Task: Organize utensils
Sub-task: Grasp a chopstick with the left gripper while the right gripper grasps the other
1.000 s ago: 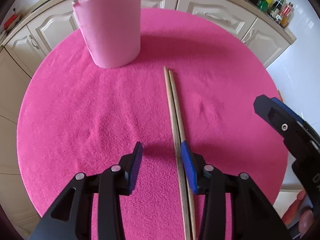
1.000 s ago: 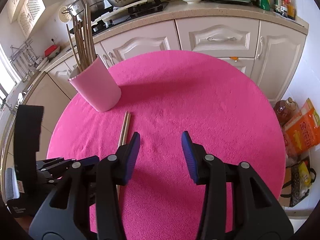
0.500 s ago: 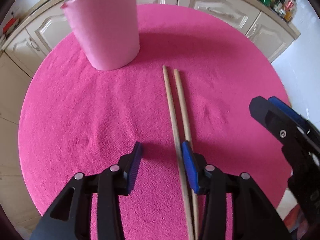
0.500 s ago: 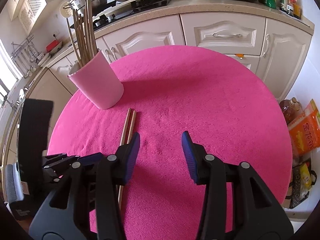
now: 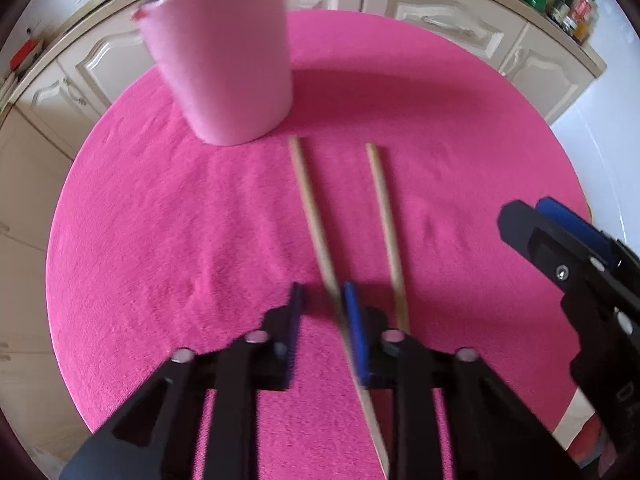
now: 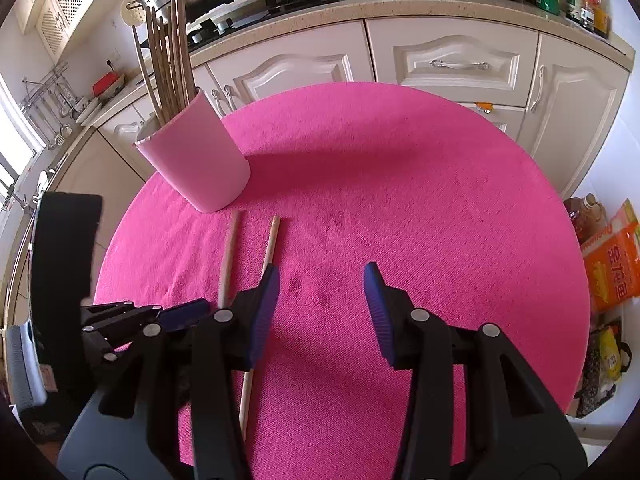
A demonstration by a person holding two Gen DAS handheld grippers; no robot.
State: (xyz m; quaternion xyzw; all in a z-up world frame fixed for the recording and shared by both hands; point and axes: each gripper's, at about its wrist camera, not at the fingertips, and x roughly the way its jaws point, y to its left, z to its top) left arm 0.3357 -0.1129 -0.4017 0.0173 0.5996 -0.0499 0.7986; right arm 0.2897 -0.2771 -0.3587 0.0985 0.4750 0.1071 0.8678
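My left gripper (image 5: 322, 300) points steeply down at the pink desk (image 5: 160, 240). Its jaws are closing and stand narrowly apart, blurred by motion. One chopstick (image 5: 316, 224) runs between them, close against the right-hand blue pad (image 5: 354, 320); whether the pads press on it, I cannot tell. The second chopstick (image 5: 386, 224) lies outside these jaws, just to the right of the right-hand finger, apart from the first at the far tips and nearer at the jaws. Both sticks lie flat on the desk, far tips toward the pink holder (image 5: 224, 72), which stands upright just beyond and left of them.

My right gripper (image 6: 320, 300) hangs above the desk with its jaws about half open. Nothing is between them and they touch nothing. The two chopsticks lie left of these jaws; the nearer one passes behind the left-hand finger (image 6: 264, 312).

Differences between views:
- The left wrist view shows the stick between the left jaws; the right wrist view shows only the side of the left gripper (image 6: 132, 316), and its jaws cannot be read there.
- The right wrist view shows many chopsticks (image 6: 168, 48) standing in the holder; the left wrist view cuts them off at its top edge.
- The left wrist view shows the right gripper at its right edge.
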